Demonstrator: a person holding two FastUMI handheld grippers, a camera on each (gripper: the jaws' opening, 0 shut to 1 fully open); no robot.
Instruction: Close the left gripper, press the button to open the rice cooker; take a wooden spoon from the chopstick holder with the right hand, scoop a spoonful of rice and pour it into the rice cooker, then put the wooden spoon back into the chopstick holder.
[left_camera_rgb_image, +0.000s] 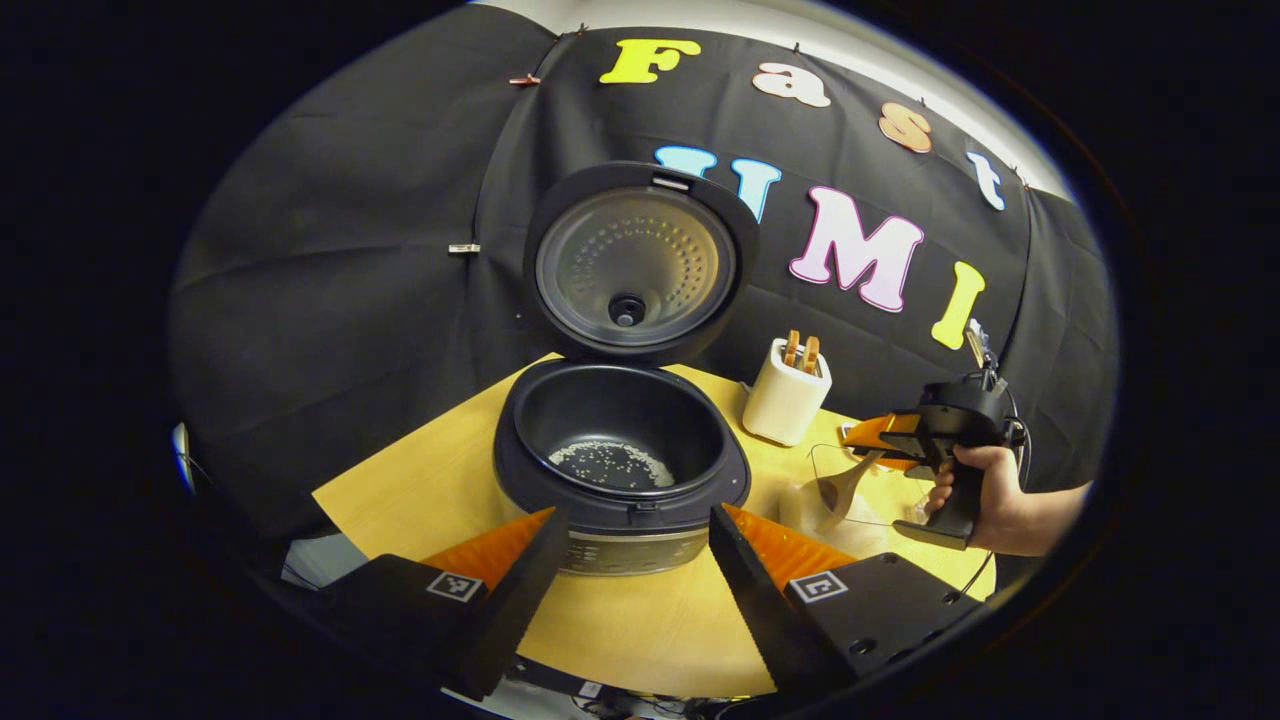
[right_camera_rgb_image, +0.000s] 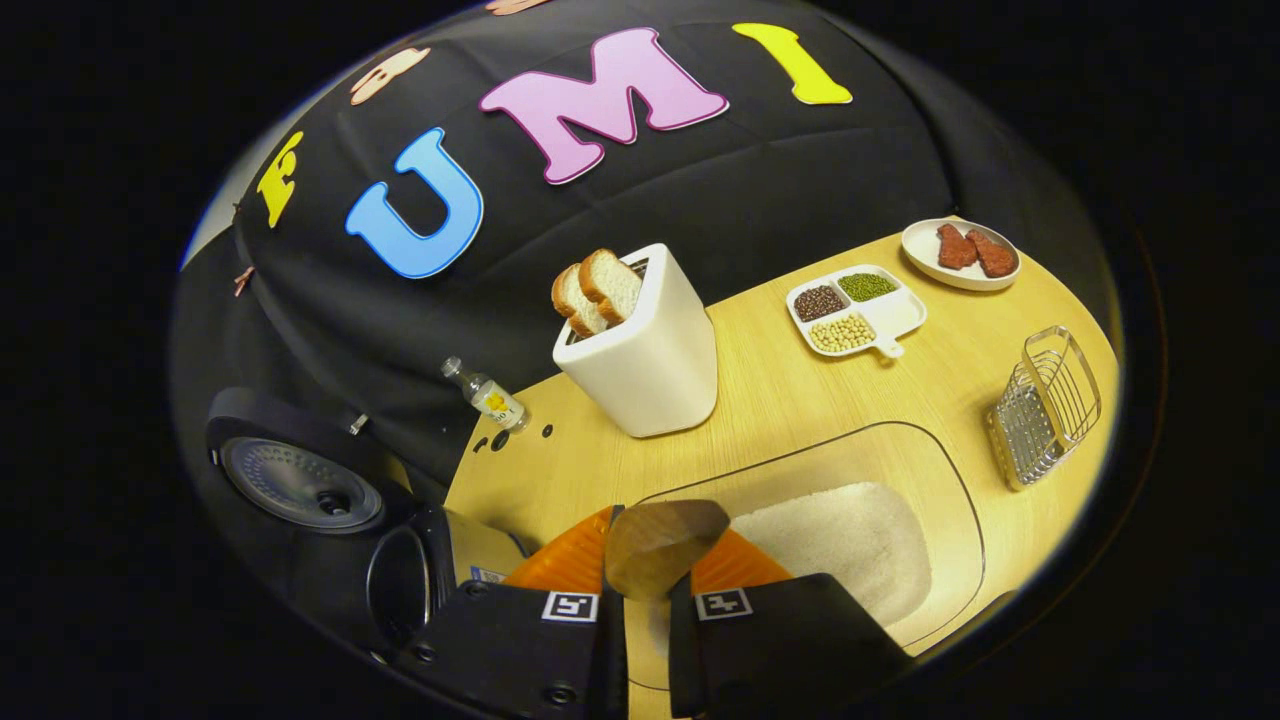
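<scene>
Inside, round black rice cooker (left_camera_rgb_image: 620, 470), grainy rice (left_camera_rgb_image: 612, 463).

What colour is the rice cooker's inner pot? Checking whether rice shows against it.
Black inner pot; clearest in left gripper view.

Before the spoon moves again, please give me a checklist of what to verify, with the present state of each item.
1. Rice cooker lid open: ok, it stands upright.
2. Inner pot reachable: ok, some rice already lies at its bottom.
3. Right gripper holds the wooden spoon: ok, jaws shut on it.
4. Spoon over the clear rice container: ok.
5. Spoon loaded with rice: cannot tell.
6. Left gripper out of the way: ok, jaws open in front of the cooker.
</scene>
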